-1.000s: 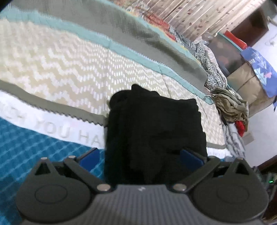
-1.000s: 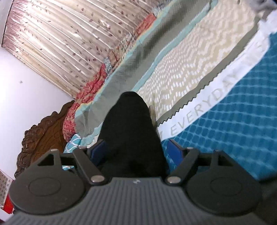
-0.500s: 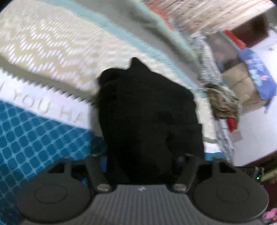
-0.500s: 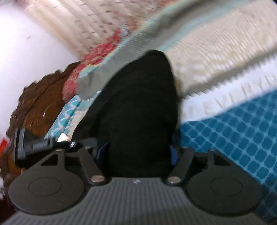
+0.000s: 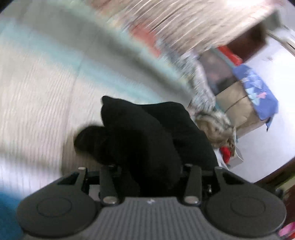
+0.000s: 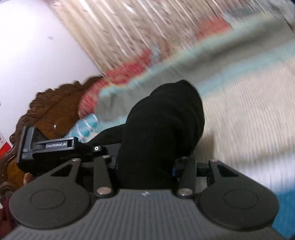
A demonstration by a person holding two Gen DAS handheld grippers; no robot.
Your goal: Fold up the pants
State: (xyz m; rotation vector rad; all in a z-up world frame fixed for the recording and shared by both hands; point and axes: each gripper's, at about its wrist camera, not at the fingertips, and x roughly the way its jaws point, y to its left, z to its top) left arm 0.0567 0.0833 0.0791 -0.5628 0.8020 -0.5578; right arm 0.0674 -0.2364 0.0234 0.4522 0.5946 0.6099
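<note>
Left wrist view, blurred by motion: the left gripper (image 5: 150, 166) fills the bottom edge, its jaws closing on a thick bunch of black pants (image 5: 147, 140) that sits between them. The pads are buried in the cloth, which bulges up and forward past the jaws and hides the fingertips. One dark fold droops to the left of the jaws. Beyond the pants lies a striped bedspread (image 5: 40, 88), pale cream nearest, then teal and grey bands. Off to the right of the jaws and farther away is a heap of loose clothes (image 5: 213, 125), then a cardboard box (image 5: 237, 103) draped with a blue cloth (image 5: 258, 88). A pleated curtain (image 5: 184, 16) runs across the far background.

Right wrist view, also blurred: the right gripper (image 6: 145, 164) has its jaws closing around another thick bunch of the same black pants (image 6: 166, 121), which rises between them in a rounded hump and pokes forward. Just left of the jaws, the black body of the other gripper (image 6: 53, 145) is close by, with a strip of black cloth stretched toward it. Ahead and to the right of the jaws spreads the cream bedspread (image 6: 248, 114). Farther left stands a carved wooden headboard (image 6: 53, 107), and behind everything, the curtain (image 6: 129, 27) and a pale wall (image 6: 33, 48).
</note>
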